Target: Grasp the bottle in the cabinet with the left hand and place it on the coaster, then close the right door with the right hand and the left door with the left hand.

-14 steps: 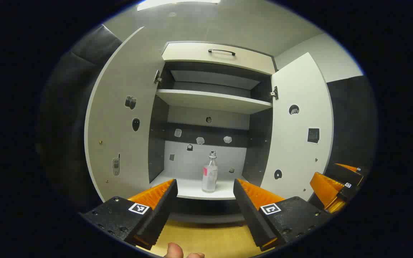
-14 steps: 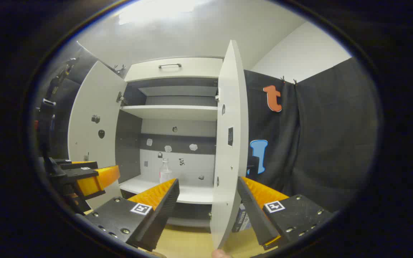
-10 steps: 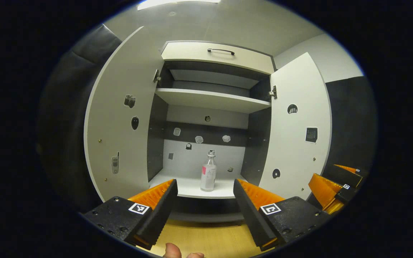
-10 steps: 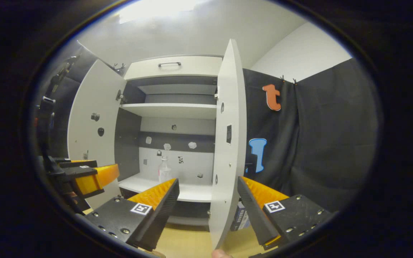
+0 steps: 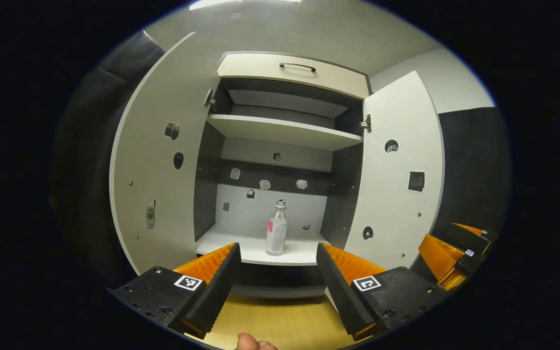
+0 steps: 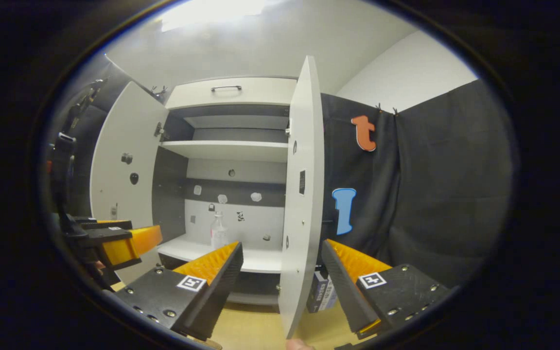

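Standing upright, the bottle (image 5: 276, 233) points its cap upward.

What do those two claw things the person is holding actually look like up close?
Each claw, the left claw and the right claw, has two long wedge-shaped fingers with ribbed, sawtooth inner faces. Each finger sits on a dark block studded with screws and carries a small square black-and-white marker. No cables or sleeves are visible.

- Your right gripper (image 6: 280, 253): jaws spread, nothing between the fingers but the right door's edge farther off.
- Right door (image 6: 302, 194): open, seen edge-on.
- Left door (image 6: 122, 165): swung wide.
- Bottle (image 6: 218, 232): upright on the cabinet's lower shelf (image 6: 260, 260).
- Left gripper (image 6: 114, 240): at your left.
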The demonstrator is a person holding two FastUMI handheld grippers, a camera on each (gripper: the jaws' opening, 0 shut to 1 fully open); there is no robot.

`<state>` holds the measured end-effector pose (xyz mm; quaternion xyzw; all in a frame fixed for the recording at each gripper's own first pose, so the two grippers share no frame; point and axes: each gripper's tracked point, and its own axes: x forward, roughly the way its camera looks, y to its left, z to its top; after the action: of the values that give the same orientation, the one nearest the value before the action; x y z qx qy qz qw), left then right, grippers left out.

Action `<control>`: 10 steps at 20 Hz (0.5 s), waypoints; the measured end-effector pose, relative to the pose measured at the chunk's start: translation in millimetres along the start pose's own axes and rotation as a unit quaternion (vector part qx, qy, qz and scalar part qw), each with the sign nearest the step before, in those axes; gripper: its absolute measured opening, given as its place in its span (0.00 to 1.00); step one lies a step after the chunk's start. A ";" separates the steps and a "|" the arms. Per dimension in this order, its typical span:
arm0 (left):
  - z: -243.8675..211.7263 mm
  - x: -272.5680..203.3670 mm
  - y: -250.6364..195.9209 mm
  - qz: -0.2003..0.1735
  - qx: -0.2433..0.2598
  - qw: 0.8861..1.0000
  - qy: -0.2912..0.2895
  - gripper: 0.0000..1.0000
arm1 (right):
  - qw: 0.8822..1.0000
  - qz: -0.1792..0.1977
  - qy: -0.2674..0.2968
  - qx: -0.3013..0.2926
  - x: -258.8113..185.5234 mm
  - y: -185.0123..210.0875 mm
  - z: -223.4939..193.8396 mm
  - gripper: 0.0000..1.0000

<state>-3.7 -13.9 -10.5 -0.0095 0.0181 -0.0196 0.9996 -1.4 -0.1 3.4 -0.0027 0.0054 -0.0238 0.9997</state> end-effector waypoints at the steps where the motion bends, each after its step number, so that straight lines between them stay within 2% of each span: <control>1: -0.6 0.3 -1.0 0.000 0.002 1.000 0.001 0.96 | 1.000 -0.002 0.001 0.000 -0.2 -0.1 0.2 0.98; 2: -1.8 0.9 -1.6 0.000 0.004 1.000 0.002 0.97 | 1.000 -0.005 0.003 0.000 0.0 -0.2 0.2 0.98; 3: -1.9 1.8 -1.6 0.002 0.007 1.000 0.003 0.93 | 1.000 -0.007 0.004 -0.001 0.0 -0.2 0.3 0.98; 4: -2.8 3.7 -1.4 0.003 0.010 1.000 0.004 0.97 | 1.000 -0.009 0.004 -0.001 0.6 -0.5 0.3 0.98; 7: -7.1 13.6 -2.7 -0.001 0.022 1.000 0.011 0.96 | 1.000 -0.019 0.003 -0.003 0.1 -1.3 2.2 0.98; 8: -6.6 19.9 -0.2 0.002 0.029 1.000 0.009 0.96 | 1.000 -0.023 0.002 -0.003 0.8 -1.8 2.5 0.95; 9: -5.0 27.2 1.8 0.005 0.035 0.999 0.006 0.96 | 1.000 -0.027 0.001 -0.005 1.2 -1.9 2.8 0.98; 10: -4.7 35.5 3.7 0.007 0.039 0.999 0.004 0.93 | 1.000 -0.031 0.000 -0.006 1.3 -2.9 3.2 0.98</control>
<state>31.8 -11.7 -16.5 0.0298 0.0217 -0.0136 0.9992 -0.1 -3.1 6.7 -0.0087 0.0054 -0.0549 0.9984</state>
